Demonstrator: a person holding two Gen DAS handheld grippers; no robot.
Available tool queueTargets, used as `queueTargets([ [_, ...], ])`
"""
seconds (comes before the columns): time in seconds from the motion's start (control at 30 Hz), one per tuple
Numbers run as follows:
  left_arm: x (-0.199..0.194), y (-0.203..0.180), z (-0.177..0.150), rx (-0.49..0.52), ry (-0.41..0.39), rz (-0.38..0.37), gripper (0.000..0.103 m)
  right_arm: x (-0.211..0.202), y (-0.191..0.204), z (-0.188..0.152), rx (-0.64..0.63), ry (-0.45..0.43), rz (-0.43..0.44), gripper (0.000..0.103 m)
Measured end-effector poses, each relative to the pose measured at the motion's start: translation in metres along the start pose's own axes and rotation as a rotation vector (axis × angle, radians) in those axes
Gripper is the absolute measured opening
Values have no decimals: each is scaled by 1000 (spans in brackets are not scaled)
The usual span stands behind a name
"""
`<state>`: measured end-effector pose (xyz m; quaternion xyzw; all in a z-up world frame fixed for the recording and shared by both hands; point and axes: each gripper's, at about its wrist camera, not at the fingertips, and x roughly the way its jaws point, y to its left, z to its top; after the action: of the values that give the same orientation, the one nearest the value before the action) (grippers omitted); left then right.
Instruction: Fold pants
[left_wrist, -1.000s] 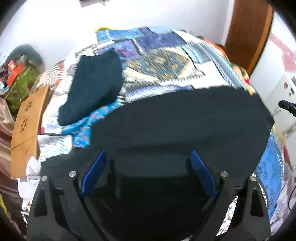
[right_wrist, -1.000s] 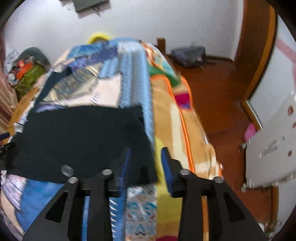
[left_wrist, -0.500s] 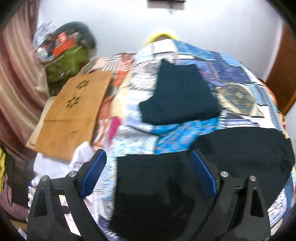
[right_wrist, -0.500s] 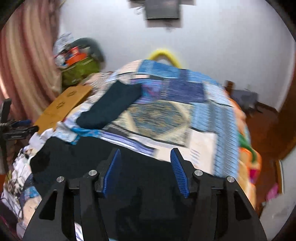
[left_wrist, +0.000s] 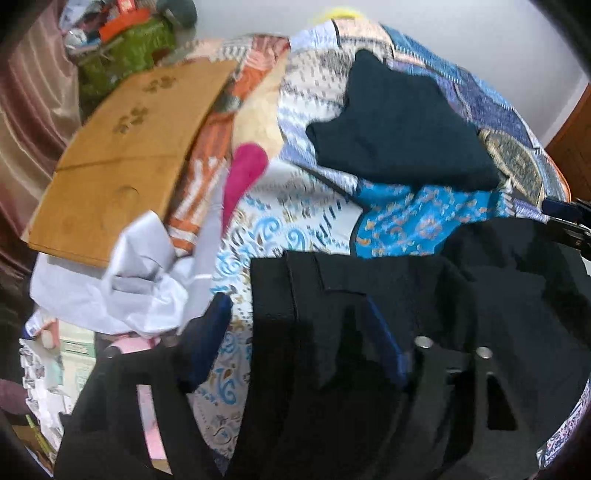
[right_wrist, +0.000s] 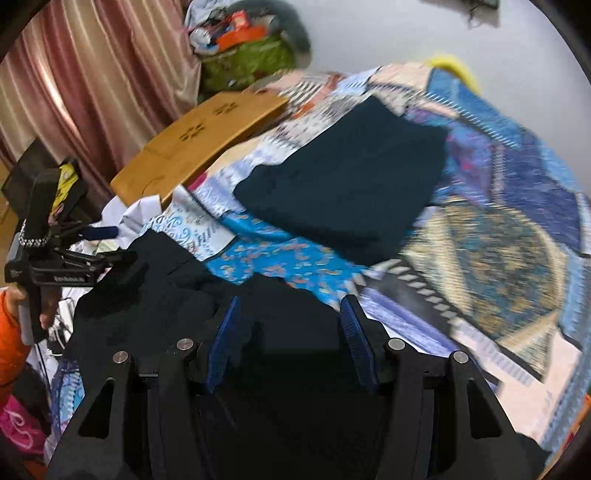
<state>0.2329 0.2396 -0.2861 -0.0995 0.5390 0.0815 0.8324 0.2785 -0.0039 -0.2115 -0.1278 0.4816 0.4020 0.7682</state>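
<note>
Black pants (left_wrist: 369, 295) lie on the patterned bedspread (left_wrist: 306, 229) at the near edge of the bed; they also show in the right wrist view (right_wrist: 177, 295). My left gripper (left_wrist: 299, 332) is open, low over the pants' left end with the waistband edge between its fingers. My right gripper (right_wrist: 290, 332) is open, just above the pants' middle. The left gripper also shows at the left of the right wrist view (right_wrist: 96, 243), at the pants' edge. A second dark folded garment (left_wrist: 399, 129) lies further back on the bed, also visible in the right wrist view (right_wrist: 347, 177).
A wooden lap table (left_wrist: 122, 155) lies at the bed's left side. White cloth (left_wrist: 140, 280) and a pink item (left_wrist: 243, 173) lie beside it. A green bag with clutter (right_wrist: 247, 62) and a curtain (right_wrist: 85, 77) stand at the far left.
Both grippers have swung left and dropped closer to the pants. The left gripper now straddles the pants' left end. The right gripper's jaws have stayed open.
</note>
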Motion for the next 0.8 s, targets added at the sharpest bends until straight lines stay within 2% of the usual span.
queueTargets([
  [0.13,22,5,-2,-26,62,-68,58,35,3,15,-13,84,20,52],
  [0.17,22,5,-3,-32,52,-76,56,45,3,18,-12,114,29,52],
  [0.23,21,6,-7,-37,41,-108,45,59,2,22,-4,165,50,52],
  [0.3,19,5,-12,-37,28,-114,43,70,2,26,-2,205,57,49],
  [0.37,16,2,-15,-27,15,-109,38,78,2,27,1,256,67,24],
  [0.43,12,0,-18,-15,4,-102,35,84,5,27,0,293,93,15],
  [0.47,10,-1,-20,-9,-3,-98,34,84,8,26,-16,293,86,11],
  [0.57,3,-4,-24,16,-33,-64,28,76,18,24,-53,235,43,6],
  [0.8,-12,0,-26,82,-97,97,16,35,26,36,-96,8,-55,3],
])
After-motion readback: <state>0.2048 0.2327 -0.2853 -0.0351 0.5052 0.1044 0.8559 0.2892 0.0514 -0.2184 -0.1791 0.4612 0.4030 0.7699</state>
